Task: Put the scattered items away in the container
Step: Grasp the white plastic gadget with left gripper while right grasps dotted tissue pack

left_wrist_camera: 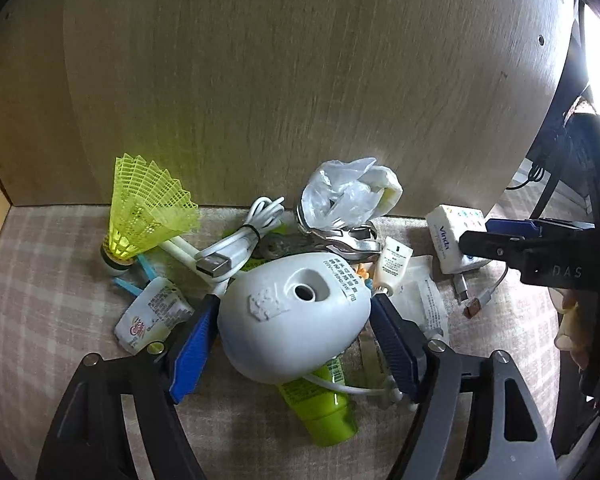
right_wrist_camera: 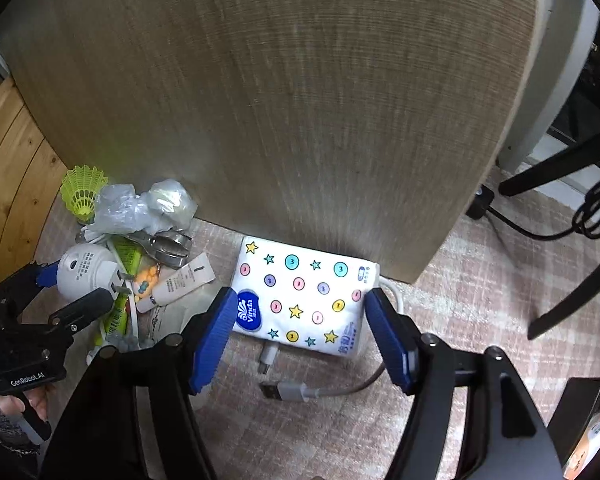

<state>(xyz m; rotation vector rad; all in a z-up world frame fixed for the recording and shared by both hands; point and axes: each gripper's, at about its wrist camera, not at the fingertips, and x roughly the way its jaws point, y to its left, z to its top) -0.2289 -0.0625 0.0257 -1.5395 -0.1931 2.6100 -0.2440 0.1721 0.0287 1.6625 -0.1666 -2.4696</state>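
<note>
A pile of small items lies on a checked cloth against a wooden panel. My left gripper (left_wrist_camera: pixel 296 316) is open, its blue pads on either side of a white egg-shaped plug-in device (left_wrist_camera: pixel 296 312), which also shows in the right wrist view (right_wrist_camera: pixel 84 270). My right gripper (right_wrist_camera: pixel 300 316) is open around a white Vinda tissue pack (right_wrist_camera: pixel 304 300) with stars and dots; the pack also shows in the left wrist view (left_wrist_camera: pixel 454 238). No container is in view.
Around the device lie a yellow shuttlecock (left_wrist_camera: pixel 144 208), a coiled white USB cable (left_wrist_camera: pixel 236 240), a crumpled plastic bag (left_wrist_camera: pixel 340 192), metal clips (left_wrist_camera: pixel 348 240), small tubes (left_wrist_camera: pixel 392 268), a green tube (left_wrist_camera: pixel 324 404). Another cable (right_wrist_camera: pixel 300 392) lies below the tissue pack.
</note>
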